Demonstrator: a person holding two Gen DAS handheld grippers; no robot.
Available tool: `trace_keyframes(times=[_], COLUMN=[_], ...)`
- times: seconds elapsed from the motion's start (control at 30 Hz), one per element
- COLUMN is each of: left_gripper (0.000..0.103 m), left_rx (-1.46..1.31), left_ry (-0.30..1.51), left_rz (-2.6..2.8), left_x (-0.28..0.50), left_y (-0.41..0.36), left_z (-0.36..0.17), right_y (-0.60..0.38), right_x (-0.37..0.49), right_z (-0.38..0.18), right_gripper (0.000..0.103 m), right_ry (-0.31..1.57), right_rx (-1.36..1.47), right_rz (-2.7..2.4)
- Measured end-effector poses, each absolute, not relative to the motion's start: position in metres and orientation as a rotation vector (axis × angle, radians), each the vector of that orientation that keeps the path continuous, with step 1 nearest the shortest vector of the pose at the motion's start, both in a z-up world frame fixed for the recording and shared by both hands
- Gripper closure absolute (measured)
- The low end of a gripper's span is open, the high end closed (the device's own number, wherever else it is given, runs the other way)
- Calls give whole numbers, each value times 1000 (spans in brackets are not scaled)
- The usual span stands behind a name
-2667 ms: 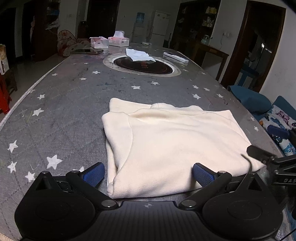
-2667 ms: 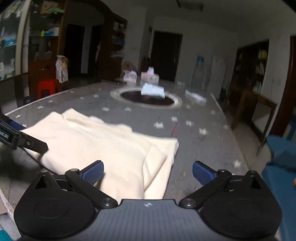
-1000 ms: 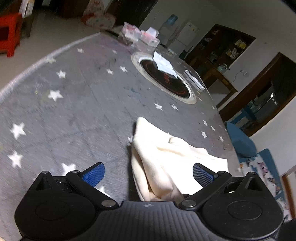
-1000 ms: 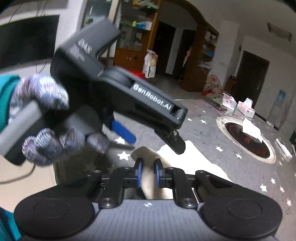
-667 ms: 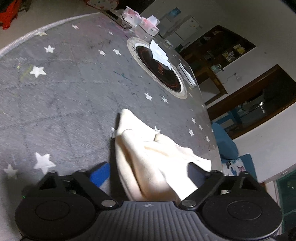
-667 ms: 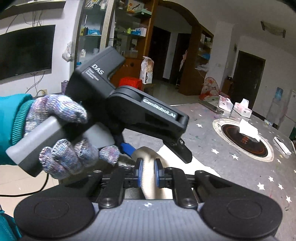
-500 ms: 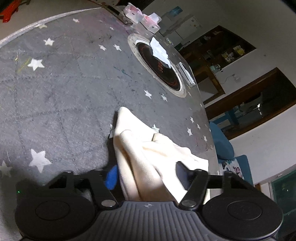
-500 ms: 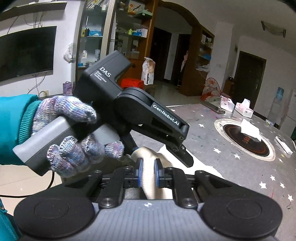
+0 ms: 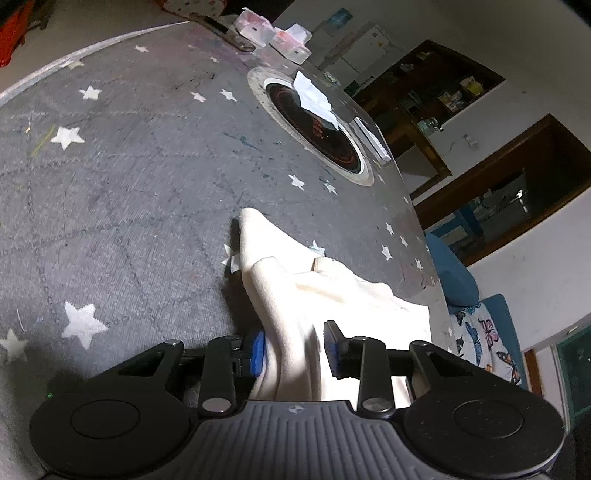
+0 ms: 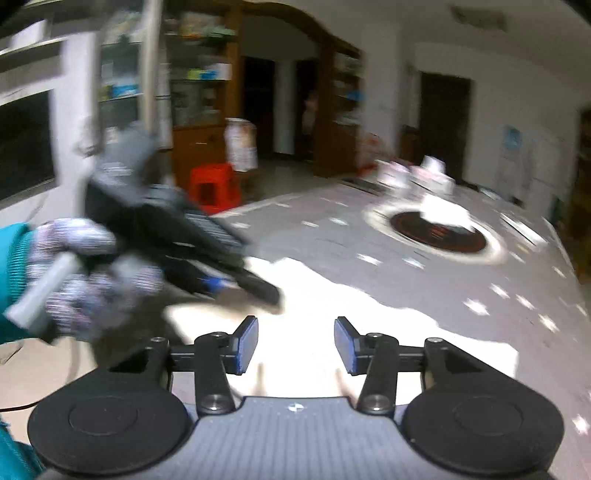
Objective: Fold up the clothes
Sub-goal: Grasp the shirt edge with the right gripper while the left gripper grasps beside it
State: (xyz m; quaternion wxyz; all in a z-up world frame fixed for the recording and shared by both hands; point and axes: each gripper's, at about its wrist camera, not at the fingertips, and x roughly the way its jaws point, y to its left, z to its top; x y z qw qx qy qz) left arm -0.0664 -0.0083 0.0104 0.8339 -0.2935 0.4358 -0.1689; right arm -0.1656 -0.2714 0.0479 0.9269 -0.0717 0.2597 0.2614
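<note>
A cream folded garment (image 9: 325, 295) lies on the grey star-patterned table (image 9: 129, 177). My left gripper (image 9: 293, 347) has closed its blue pads on a raised fold at the garment's near left edge. In the blurred right wrist view the garment (image 10: 369, 325) spreads out below my right gripper (image 10: 295, 343), which is open and empty above it. The left gripper, held by a gloved hand (image 10: 85, 266), shows at the left of that view.
A round dark inset (image 9: 314, 125) with a white cloth (image 9: 314, 99) on it sits mid-table, tissue boxes (image 9: 273, 35) and a phone beyond. A blue sofa (image 9: 476, 306) lies past the table's right edge. A red stool (image 10: 214, 188) stands on the floor.
My left gripper has closed from wide open onto the garment's fold. My right gripper has let go of the garment, opened and swung away to the right.
</note>
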Motion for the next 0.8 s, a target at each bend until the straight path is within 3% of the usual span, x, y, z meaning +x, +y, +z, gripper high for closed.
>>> trace_keyframes(times=[0.07,0.2,0.53,0.67,0.7,0.8], left_gripper=[66,63,60,65,72,80], left_rx=[-605,-570,-511,-476,-468,-445], left_ry=[919,910,910,907,907,894], left_rz=[-359,-359,-363,-360,-358,-368], left_x=[-67,-67,-66,-65,-64,-62], left_y=[-10,-14,-21,-25,-26,-29], left_z=[11,13,17,19,20,27], right_y=[-293,-332,-377,-373,-371,-369], right_x=[-157,-136,-92,-86,-85,-88], right_z=[45,38,4,3,3,9], right_gripper=[43,37,39,80,84,90], right_ry=[552,584,678,678,678,653], right_rx=[-108,-18,177,194,200,198], right_rz=[466,338,255,279,288,294])
